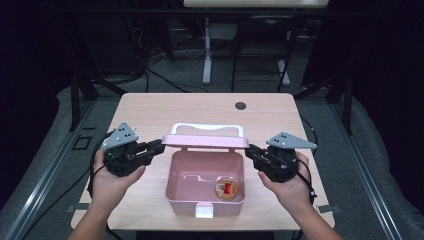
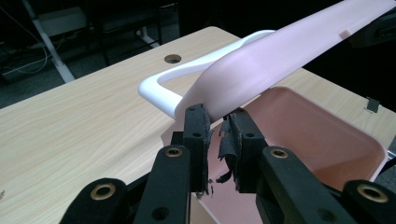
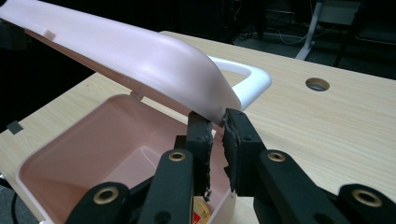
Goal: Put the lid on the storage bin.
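A pink plastic box point(image 1: 172, 182) stands at the table's near middle, its lid point(image 1: 205, 142) raised and roughly level above the back wall. A white handle point(image 1: 207, 127) runs along the lid's far edge. A round gold and red item point(image 1: 226, 189) lies in the box's right front corner. My left gripper point(image 1: 159, 145) is shut on the lid's left corner point(image 2: 280, 51), seen between its jaws in the left gripper view point(image 2: 217, 122). My right gripper point(image 1: 248, 149) is shut on the lid's right corner point(image 3: 140, 56), pinched in the right gripper view point(image 3: 215, 122).
A white latch point(image 1: 204, 211) hangs at the box's front, close to the table's near edge. A round cable hole point(image 1: 240, 105) sits in the wooden tabletop point(image 1: 150, 110) behind the box. Dark frames and a white desk leg point(image 1: 206, 50) stand beyond the table.
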`<state>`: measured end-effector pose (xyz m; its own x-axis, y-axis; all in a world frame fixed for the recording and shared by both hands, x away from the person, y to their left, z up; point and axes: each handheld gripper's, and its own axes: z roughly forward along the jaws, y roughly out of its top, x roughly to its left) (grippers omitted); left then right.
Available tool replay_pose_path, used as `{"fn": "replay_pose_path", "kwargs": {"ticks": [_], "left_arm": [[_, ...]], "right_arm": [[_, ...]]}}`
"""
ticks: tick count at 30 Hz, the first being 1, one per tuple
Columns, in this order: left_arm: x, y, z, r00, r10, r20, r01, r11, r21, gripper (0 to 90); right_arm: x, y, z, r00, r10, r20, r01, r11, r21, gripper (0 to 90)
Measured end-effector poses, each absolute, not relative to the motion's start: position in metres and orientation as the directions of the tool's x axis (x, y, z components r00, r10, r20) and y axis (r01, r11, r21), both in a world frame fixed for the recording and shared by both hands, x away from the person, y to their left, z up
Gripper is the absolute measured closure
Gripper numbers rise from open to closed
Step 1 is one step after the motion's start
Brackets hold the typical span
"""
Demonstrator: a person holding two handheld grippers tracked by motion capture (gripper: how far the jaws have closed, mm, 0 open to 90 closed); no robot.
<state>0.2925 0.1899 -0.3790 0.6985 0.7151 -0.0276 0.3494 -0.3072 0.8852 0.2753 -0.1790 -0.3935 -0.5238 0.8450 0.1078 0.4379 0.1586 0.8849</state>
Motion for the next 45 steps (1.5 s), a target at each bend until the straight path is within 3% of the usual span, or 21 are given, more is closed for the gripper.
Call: {"fn": "replay_pose_path", "kwargs": {"ticks": [31,45], "left_arm": [[0.277,0.193,-0.387,0.715,0.698,-0.04,0.36,-0.318,0.877,78.7],[0.266,0.195,-0.392,0.72,0.693,-0.034,0.357,-0.329,0.874,78.8]], "right_arm": [[0.256,-0.186,-0.39,-0.562,0.818,0.118,0.447,0.181,0.876,79.2],[0.248,-0.213,-0.398,-0.514,0.841,0.168,0.484,0.123,0.866,77.4]]}}
